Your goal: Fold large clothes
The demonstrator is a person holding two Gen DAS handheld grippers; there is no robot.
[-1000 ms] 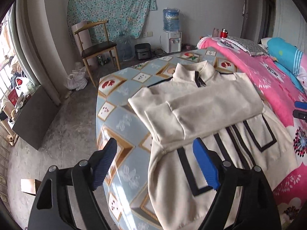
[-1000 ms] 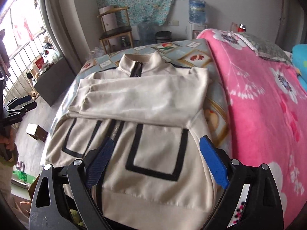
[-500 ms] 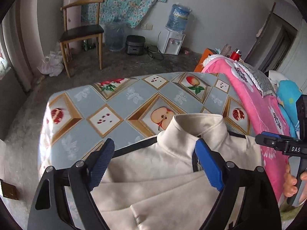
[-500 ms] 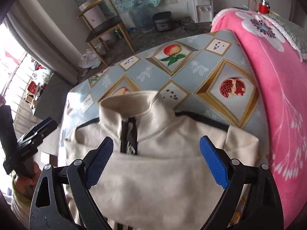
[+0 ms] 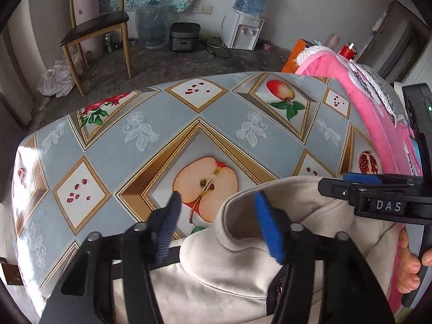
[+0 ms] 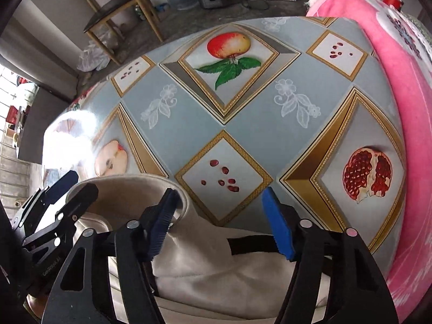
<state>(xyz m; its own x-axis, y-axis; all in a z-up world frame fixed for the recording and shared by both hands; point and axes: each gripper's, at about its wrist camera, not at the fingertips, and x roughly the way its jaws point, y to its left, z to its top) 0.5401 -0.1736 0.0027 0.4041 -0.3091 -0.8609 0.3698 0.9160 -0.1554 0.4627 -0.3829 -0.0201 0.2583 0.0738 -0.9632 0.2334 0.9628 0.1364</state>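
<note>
Cream jacket (image 5: 237,278) lying on fruit-print tablecloth (image 5: 151,145), collar toward bare cloth ahead, left gripper (image 5: 216,224) and right gripper (image 6: 218,221) both spread wide, holding nothing, straddling collar edges, pink blanket (image 6: 391,86) bordering right side

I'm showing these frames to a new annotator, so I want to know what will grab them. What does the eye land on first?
The bright fruit-print tablecloth fills both views, with a halved apple ahead of the left tongs and a split pomegranate on the right. Nearest the cameras lies the cream jacket, its stand-up collar between the two open tongs, the right tongs at its other side. A pink floral blanket edges the right.
</note>
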